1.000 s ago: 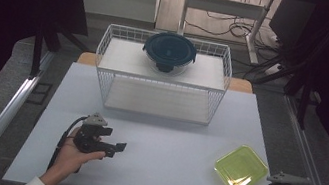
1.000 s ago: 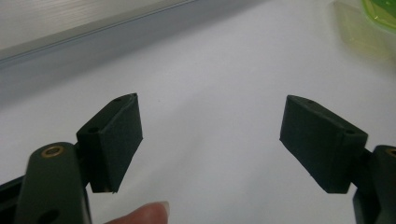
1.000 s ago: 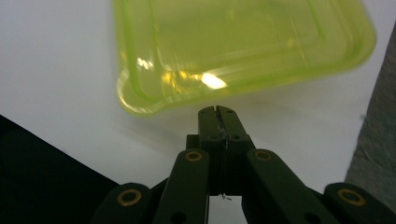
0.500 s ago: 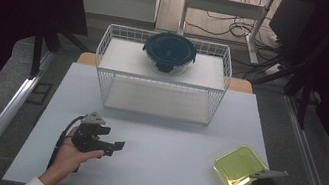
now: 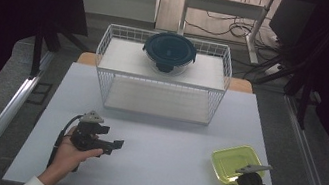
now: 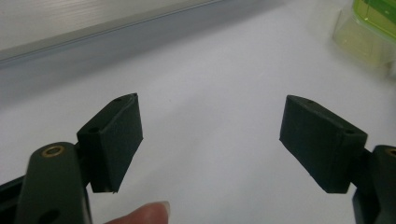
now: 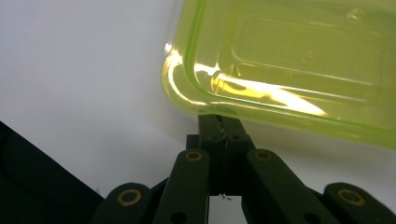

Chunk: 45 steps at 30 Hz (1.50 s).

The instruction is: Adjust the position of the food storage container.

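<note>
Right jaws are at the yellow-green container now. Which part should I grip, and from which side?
Take the yellow-green container by its raised rim at the near corner, coming from the person's side. It sits upright and open on the table, so one jaw could go inside the wall, one outside. The right gripper is shut against that edge, so it probably needs opening first.

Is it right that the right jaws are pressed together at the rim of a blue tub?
Not quite: the tub is yellow-green, not blue, as the right gripper view shows. The right gripper does have its jaws pressed together at its rim.
</note>
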{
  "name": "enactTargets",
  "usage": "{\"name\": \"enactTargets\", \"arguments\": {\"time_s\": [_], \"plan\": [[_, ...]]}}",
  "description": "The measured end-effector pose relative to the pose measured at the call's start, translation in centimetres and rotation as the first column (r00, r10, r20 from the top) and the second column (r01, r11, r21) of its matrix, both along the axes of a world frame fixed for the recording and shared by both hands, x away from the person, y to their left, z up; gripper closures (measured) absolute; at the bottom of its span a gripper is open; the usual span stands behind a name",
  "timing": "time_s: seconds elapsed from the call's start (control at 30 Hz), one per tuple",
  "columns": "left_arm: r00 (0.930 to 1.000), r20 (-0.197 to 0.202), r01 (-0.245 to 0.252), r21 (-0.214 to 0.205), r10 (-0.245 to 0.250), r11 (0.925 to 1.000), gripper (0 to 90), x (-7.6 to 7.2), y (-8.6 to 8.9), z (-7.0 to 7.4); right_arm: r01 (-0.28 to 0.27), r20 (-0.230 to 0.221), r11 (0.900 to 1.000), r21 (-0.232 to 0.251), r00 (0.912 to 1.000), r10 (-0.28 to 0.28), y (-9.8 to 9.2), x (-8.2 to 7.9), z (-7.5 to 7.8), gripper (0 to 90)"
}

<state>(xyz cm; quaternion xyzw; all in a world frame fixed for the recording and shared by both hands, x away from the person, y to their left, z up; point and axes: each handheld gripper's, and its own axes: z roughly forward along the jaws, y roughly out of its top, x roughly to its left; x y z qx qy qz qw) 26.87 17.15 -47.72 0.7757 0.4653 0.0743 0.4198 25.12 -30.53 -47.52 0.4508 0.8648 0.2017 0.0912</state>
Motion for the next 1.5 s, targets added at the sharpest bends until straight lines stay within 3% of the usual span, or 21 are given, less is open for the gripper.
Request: {"name": "enactTargets", "arguments": {"time_s": [0.2, 0.4, 0.57, 0.7, 0.93, 1.23, 1.5], "plan": [[1.0, -0.003, -0.002, 0.0, 0.002, 1.0, 20.7, 0.0, 0.1, 0.0, -0.018, 0.015, 0.9998, -0.005, 0.9997, 0.018, 1.2, 0.5, 0.0, 88.3], [1.0, -0.005, -0.007, 0.0, 0.007, 1.0, 20.6, -0.1, 0.2, 0.0, -0.017, 0.023, 0.9999, 0.002, 0.9996, 0.017, 0.8, 0.0, 0.3, 88.3], [0.9998, -0.004, -0.019, -0.005, 0.019, 0.9998, 20.6, -0.1, 0.5, 0.1, 0.026, 0.066, 0.9979, 0.059, 0.9974, -0.03, -1.5, -1.4, 2.1, 88.3], [0.9999, -0.003, -0.015, -0.002, 0.015, 0.9999, 20.6, -0.1, 0.4, 0.1, 0.098, 0.134, 0.992, 0.079, 0.985, -0.108, -3.8, -1.1, 3.8, 88.3], [0.9999, -0.003, -0.016, -0.003, 0.016, 0.9999, 20.6, -0.1, 0.5, 0.0, 0.182, 0.176, 0.98, 0.081, 0.9652, -0.194, -6.4, 1.9, 5.0, 88.2], [0.9996, -0.007, -0.028, 0.004, 0.028, 0.9996, 20.6, -0.3, 1.1, -0.1, 0.284, 0.197, 0.9585, 0.024, 0.9387, -0.283, -9.1, 6.7, 4.2, 88.3], [0.9996, -0.006, -0.026, 0.008, 0.026, 0.9996, 20.3, -0.4, 1.1, -0.2, 0.285, 0.151, 0.9577, -0.043, 0.9494, -0.275, -9.2, 7.9, 1.9, 88.3]]}}
